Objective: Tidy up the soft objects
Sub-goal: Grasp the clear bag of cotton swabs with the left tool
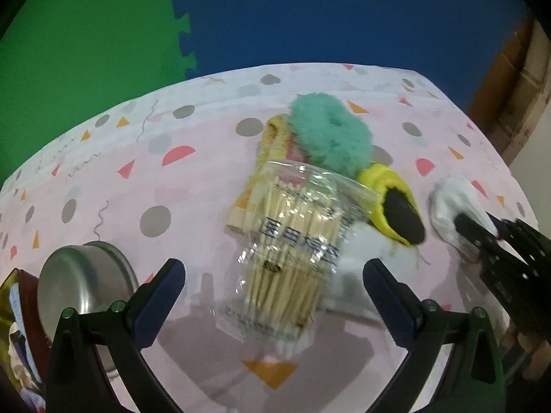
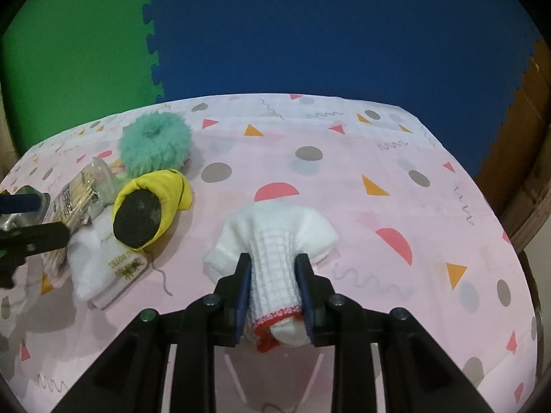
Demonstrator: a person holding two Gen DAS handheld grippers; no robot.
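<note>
My left gripper (image 1: 274, 268) hangs open over a clear bag of wooden cotton swabs (image 1: 292, 237), with its pads wide on either side and not touching it. Beyond the bag lie a teal fluffy scrunchie (image 1: 327, 134), a yellow knitted cloth (image 1: 275, 137) partly under it, a yellow pouch with a black mesh oval (image 1: 389, 179) and a white hotel towel (image 2: 100, 261). To the right, my right gripper (image 2: 273, 258) is shut on a white knitted cloth with a red hem (image 2: 275, 237), which rests on the pink patterned tablecloth (image 2: 344, 206).
A steel bowl (image 1: 82, 282) stands close to my left finger, with a dark red container of colourful packets (image 1: 20, 309) beyond it at the frame's left edge. Green and blue foam mats (image 2: 310, 34) back the table. Cardboard (image 2: 527, 172) stands at the right.
</note>
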